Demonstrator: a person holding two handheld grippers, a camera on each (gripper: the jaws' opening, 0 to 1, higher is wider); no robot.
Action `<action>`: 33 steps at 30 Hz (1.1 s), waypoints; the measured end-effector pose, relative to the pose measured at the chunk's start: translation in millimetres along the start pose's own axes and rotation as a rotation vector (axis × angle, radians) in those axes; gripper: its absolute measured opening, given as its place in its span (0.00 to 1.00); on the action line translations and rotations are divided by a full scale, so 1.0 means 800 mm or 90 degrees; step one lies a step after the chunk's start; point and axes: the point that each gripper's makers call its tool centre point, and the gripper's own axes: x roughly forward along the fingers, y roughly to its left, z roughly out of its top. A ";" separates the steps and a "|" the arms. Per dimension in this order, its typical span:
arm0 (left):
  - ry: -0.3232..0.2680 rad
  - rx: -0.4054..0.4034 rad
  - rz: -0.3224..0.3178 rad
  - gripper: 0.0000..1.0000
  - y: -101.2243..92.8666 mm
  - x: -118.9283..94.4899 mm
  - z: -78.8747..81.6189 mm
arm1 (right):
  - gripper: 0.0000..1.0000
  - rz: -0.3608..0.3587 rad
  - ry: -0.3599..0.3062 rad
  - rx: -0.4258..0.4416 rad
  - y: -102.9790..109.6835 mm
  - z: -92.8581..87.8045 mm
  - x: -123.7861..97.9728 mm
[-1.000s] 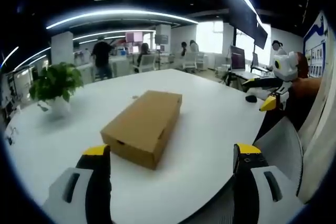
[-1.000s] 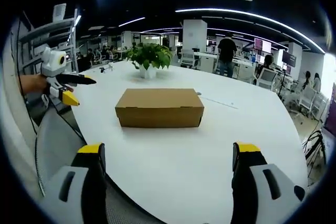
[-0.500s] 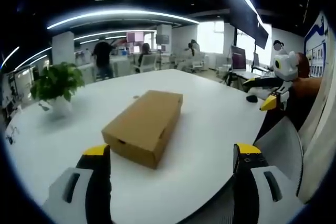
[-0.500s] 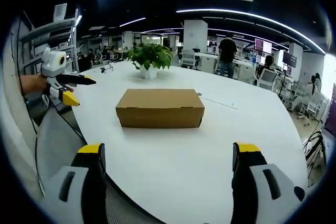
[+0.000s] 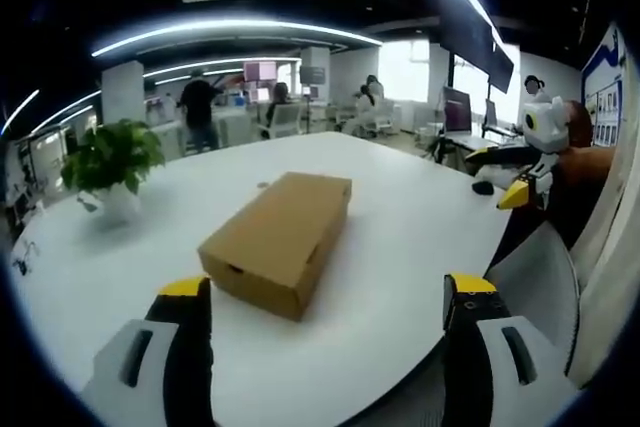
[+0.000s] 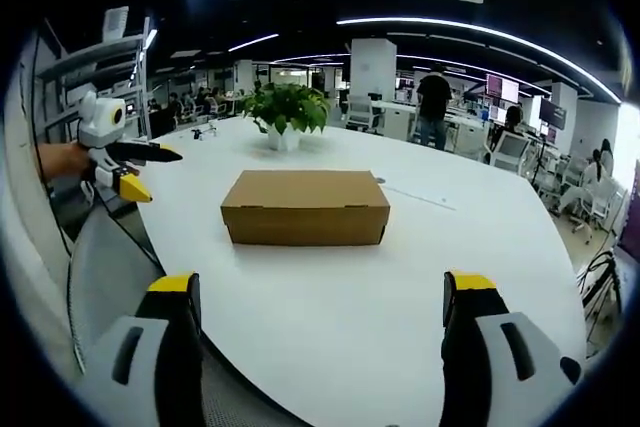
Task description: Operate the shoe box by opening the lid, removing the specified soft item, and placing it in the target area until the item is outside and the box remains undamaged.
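Left gripper view: the left gripper (image 5: 325, 297) is held above the near edge of the white table (image 5: 400, 227) with its fingers (image 5: 185, 332) spread wide and grasping nothing. The shoe box (image 5: 278, 241), a plain brown cardboard carton with its lid closed, lies flat near the middle of the table, ahead of the fingers and apart from them, one short end turned toward the camera. A potted plant (image 5: 110, 162) stands on the table at far left, well apart from the box. The right gripper (image 5: 522, 175) appears at the right edge, beyond the table rim, held by a hand (image 5: 590, 162).

Right gripper view: the right gripper (image 6: 322, 297) is held above the near table edge, fingers (image 6: 470, 332) released and wide apart, nothing between them. The shoe box (image 6: 305, 207) lies ahead with one long side facing the camera, lid shut. The potted plant (image 6: 285, 112) stands beyond the box. The left gripper (image 6: 125, 169) appears at the left, off the table edge, its fingers parted. People stand and sit among desks in the far background.
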 end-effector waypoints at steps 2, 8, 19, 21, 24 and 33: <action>0.002 0.002 0.000 0.98 0.001 0.001 0.000 | 0.96 -0.001 -0.001 0.000 -0.002 0.001 0.000; 0.005 0.004 0.004 0.98 0.004 0.002 0.000 | 0.96 0.001 -0.001 0.000 -0.004 0.001 0.003; 0.010 0.005 0.008 0.98 0.011 0.008 0.002 | 0.96 0.010 0.005 -0.011 -0.007 0.005 0.009; 0.009 0.005 0.008 0.98 0.012 0.010 0.003 | 0.96 0.012 0.007 -0.013 -0.008 0.005 0.009; 0.009 0.005 0.008 0.98 0.012 0.012 0.004 | 0.96 0.014 0.009 -0.015 -0.010 0.005 0.010; 0.013 0.004 0.008 0.98 0.010 0.015 0.005 | 0.96 0.020 0.015 -0.020 -0.014 0.006 0.012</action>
